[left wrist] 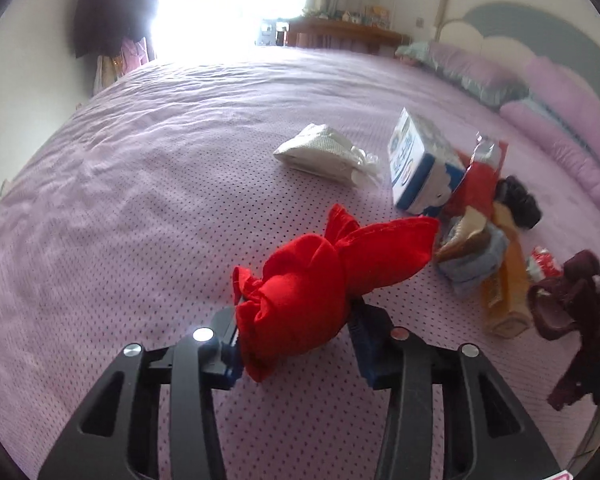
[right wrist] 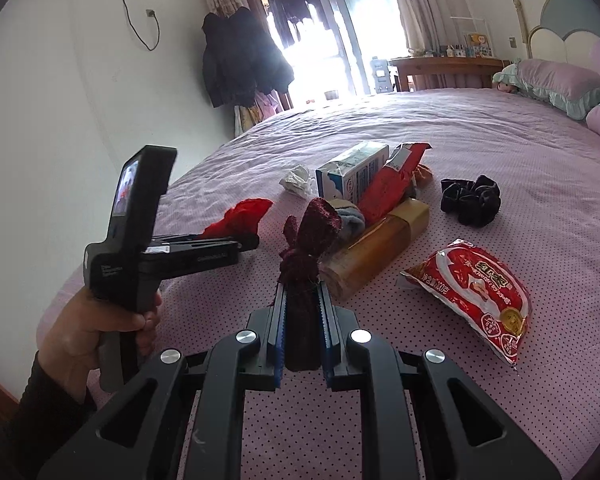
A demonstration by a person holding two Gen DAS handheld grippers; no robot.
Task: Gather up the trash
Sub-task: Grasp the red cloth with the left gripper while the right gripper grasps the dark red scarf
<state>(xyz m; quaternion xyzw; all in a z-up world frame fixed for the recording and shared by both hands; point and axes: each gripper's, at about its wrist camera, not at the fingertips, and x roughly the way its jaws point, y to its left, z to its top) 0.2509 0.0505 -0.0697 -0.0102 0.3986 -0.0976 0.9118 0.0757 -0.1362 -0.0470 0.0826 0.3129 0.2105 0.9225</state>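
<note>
**Two cloth bundles gripped, the litter on the bed**

As we count what lies on the bed [right wrist: 500, 148], taking the milk carton [right wrist: 350, 174] as our landmark, we find one carton, one crumpled white tissue [right wrist: 298, 179] just to its left, one red wrapper [right wrist: 394, 184] leaning against its right side, one amber bottle [right wrist: 376, 252] lying below it toward us, one grey cloth [right wrist: 350, 220] tucked between carton and bottle, one black scrunchie [right wrist: 470, 199] well to its right, and one red snack packet [right wrist: 474, 294] to the lower right of it.

Our left gripper [left wrist: 296, 336] is partly closed, its jaws pinching one red cloth bundle [left wrist: 312, 292] that sits left of the carton, near us. Our right gripper [right wrist: 302, 332] is pressed nearly together, clamping one dark maroon cloth [right wrist: 306, 248], which stands up in front of the carton and bottle.
</note>
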